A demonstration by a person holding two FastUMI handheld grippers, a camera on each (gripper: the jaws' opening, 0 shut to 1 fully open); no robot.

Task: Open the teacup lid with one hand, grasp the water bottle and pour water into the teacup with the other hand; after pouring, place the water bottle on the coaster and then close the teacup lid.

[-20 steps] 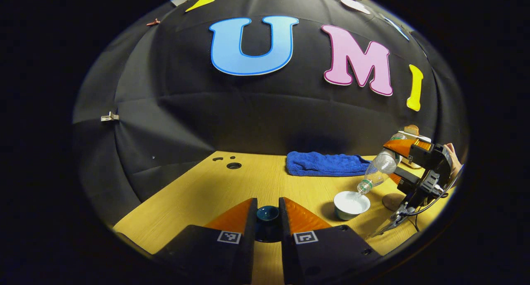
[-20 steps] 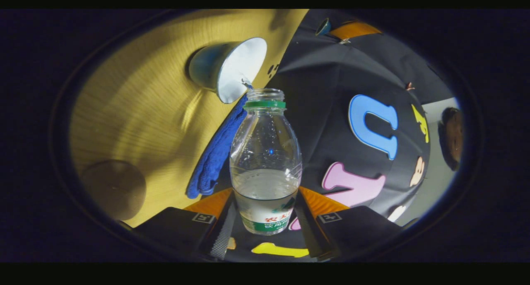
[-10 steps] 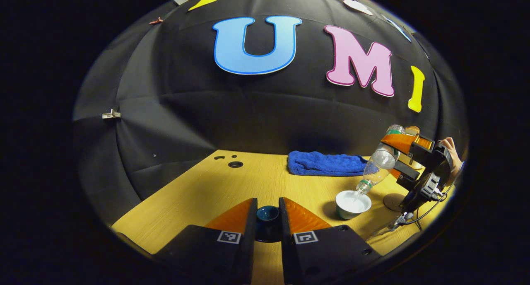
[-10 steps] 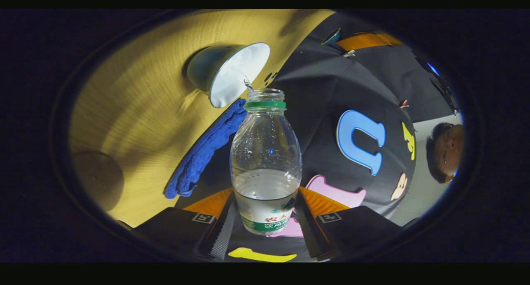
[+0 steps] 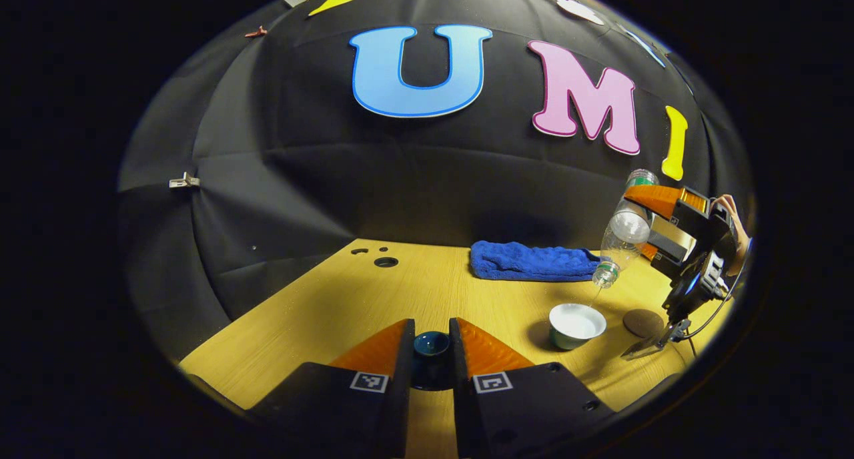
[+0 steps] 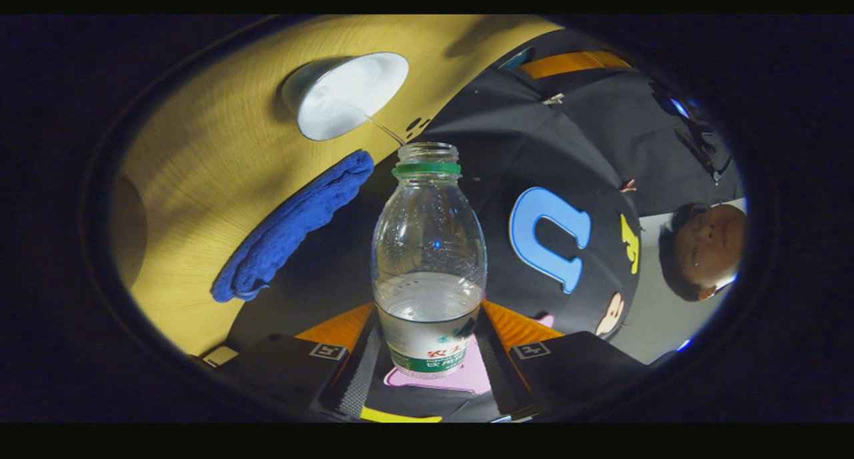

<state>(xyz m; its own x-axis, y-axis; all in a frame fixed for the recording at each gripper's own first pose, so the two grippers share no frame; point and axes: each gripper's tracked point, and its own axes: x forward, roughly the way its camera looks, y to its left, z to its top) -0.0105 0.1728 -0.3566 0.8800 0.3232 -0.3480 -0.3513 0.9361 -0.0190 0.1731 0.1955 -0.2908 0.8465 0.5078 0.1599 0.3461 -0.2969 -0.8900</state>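
My left gripper [image 5: 431, 335] is shut on the small dark teal teacup lid [image 5: 431, 344], held low over the wooden table. To its right stands the open teacup [image 5: 577, 325], white inside. The clear water bottle [image 5: 624, 235] hangs tilted above the cup, mouth down, held by the right gripper [image 5: 657, 222]. In the right gripper view the gripper [image 6: 428, 322] is shut on the bottle [image 6: 428, 259] near its label. A thin stream of water runs from the bottle's mouth to the teacup [image 6: 347, 95]. The round brown coaster [image 5: 643, 322] lies just right of the cup.
A folded blue towel [image 5: 534, 261] lies at the back of the table [image 5: 320, 312], behind the cup. Small holes [image 5: 385, 261] mark the tabletop at the far left. A hand [image 5: 730, 212] holds the right gripper. A person [image 6: 707, 245] shows beyond the booth wall.
The right gripper has lifted the bottle higher above the teacup, and the stream has thinned. My left gripper keeps the lid in the same place.
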